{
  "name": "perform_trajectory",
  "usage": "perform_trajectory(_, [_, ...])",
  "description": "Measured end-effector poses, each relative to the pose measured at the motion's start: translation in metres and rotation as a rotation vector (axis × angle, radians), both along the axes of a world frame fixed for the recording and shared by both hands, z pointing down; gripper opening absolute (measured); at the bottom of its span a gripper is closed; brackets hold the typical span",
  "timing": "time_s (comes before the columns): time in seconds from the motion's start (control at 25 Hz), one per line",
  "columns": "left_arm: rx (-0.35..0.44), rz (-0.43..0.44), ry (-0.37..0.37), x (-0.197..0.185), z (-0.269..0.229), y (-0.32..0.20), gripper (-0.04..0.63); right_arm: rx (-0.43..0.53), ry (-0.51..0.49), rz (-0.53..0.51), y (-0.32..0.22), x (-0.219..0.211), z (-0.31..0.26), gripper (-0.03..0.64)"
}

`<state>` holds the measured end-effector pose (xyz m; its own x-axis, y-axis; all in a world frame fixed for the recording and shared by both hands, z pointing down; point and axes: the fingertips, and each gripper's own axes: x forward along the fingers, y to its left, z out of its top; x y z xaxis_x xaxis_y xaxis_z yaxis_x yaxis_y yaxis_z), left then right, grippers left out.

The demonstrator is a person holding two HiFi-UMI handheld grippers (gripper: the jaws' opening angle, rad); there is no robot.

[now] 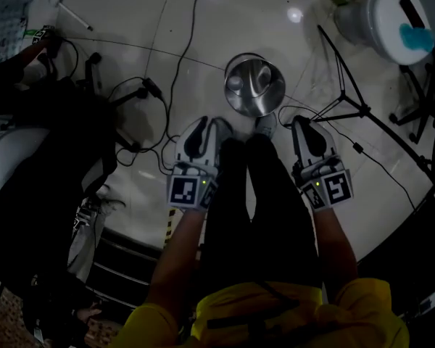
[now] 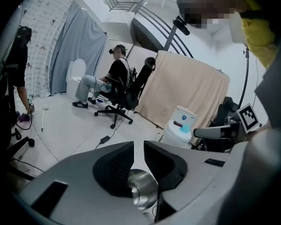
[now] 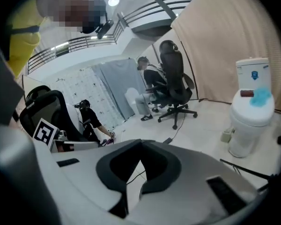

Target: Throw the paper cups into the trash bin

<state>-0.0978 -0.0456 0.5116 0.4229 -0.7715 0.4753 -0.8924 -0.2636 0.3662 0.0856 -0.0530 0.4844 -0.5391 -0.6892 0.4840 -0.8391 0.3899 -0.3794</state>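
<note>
The round metal trash bin [image 1: 254,85] stands on the glossy floor [image 1: 167,20], just ahead of the person's shoes [image 1: 267,124]. Behind it, the left claw [image 2: 138,146] has its jaws a narrow gap apart, holding nothing. The right claw [image 3: 141,146] is closed tip to tip, empty. A toilet [image 1: 391,20] stands well off to the right.

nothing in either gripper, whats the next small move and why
Probably look around for a paper cup: the right gripper is shut on nothing, the left gripper has nothing between its slightly parted jaws, and no cup shows near the trash bin.
</note>
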Motion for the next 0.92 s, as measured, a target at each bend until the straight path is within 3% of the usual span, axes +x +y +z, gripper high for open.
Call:
perform_trajectory(0.12, [0.025,-0.001,0.001,0.002,-0.018,0.006,0.060,-0.016,0.002,0.006,0.004,-0.001,-0.007,0.005])
perform_trajectory(0.24, [0.016,0.004,-0.005,0.000,-0.019,0.014,0.130,-0.036,0.001,-0.015,0.010,-0.012,-0.006,0.005])
perform_trajectory(0.64, [0.021,-0.008,-0.040,-0.011,-0.016,0.021,0.110,-0.037,0.017,-0.047,0.009,-0.032,0.003,0.005])
perform_trajectory(0.92, [0.023,-0.019,-0.037,-0.017,-0.023,0.026,0.110,-0.031,0.016,-0.014,0.014,-0.026,-0.006,0.005])
